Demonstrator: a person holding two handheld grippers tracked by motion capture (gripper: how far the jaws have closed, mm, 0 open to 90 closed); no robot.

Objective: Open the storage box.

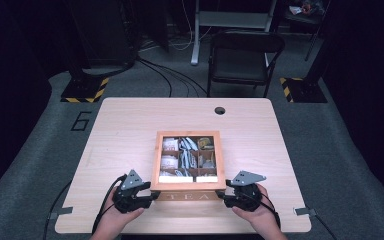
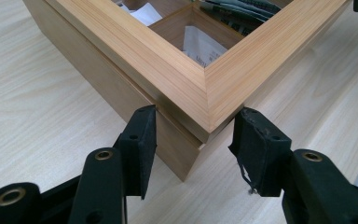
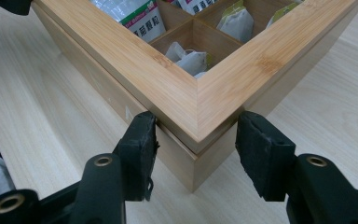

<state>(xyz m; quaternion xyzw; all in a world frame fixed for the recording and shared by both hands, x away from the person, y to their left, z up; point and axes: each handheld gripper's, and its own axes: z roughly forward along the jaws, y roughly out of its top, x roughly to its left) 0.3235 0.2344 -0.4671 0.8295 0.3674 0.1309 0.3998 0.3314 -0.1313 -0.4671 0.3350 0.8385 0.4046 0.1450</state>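
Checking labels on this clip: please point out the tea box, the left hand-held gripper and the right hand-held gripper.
tea box (image 1: 187, 196): high view, its front wall with the lettering.
left hand-held gripper (image 2: 193, 140): left gripper view, midway between its fingertips.
right hand-held gripper (image 3: 196, 140): right gripper view, midway between its fingertips.

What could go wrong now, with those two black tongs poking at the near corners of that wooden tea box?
Both tongs, left and right, straddle only the corner tips of the tea box, jaws open. Closing there, the pads might slide off the angled wood.

The lid sits on a seam above the base; an uneven lift at one corner might twist it or shove the box across the table.

A jolt might spill the tea bags.
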